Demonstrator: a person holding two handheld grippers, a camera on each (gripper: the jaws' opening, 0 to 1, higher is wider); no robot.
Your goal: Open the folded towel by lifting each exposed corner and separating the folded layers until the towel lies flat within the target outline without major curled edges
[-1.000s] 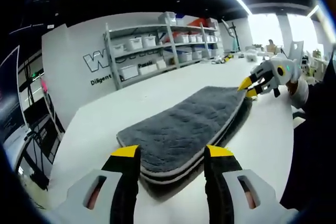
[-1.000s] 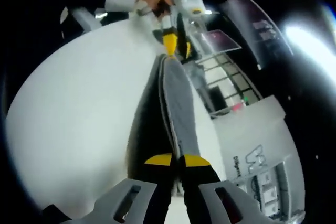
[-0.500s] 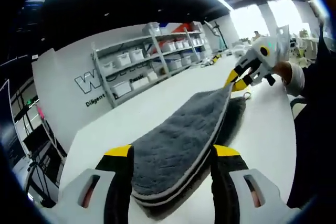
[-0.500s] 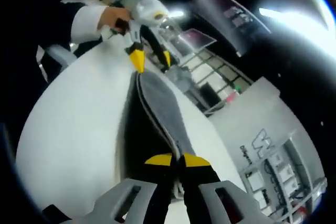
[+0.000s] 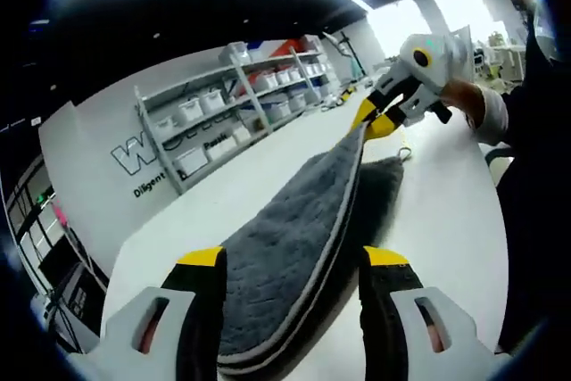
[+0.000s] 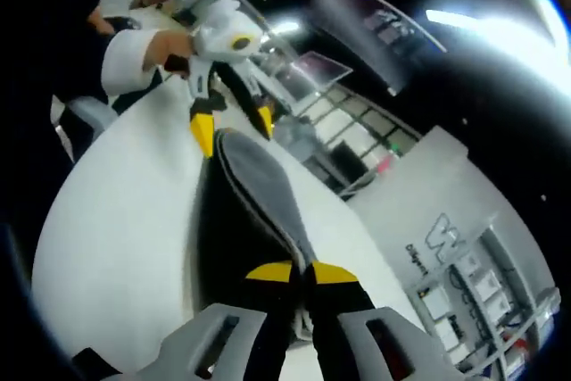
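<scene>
In the left gripper view, the left gripper (image 5: 290,260) has its yellow-tipped black jaws wide apart, straddling the near end of the towel (image 5: 294,229) without pinching it. The towel is grey, plush and fuzzy, with a paler stitched border; its layers show as stacked edges between the jaws. It runs away as a long tongue, its far corner lifted off the table (image 5: 446,211), while a lower layer lies flat on the white, smooth top. At that far corner the right gripper (image 5: 373,119) has its jaws together on the cloth, with a hand (image 5: 464,100) and white cuff behind it.

In the right gripper view, the right gripper (image 6: 301,272) has its jaws pressed together on the towel (image 6: 259,189) edge, which stretches off as a narrow grey strip above the table (image 6: 116,247). At its far end is the left gripper (image 6: 234,120), jaws apart, held by a hand (image 6: 165,46).

Beyond the table stands a metal shelf rack (image 5: 236,113) with white bins. The wall (image 5: 98,158) bears large letters starting "W" and a smaller line starting "Diligent"; the rest is hidden.
</scene>
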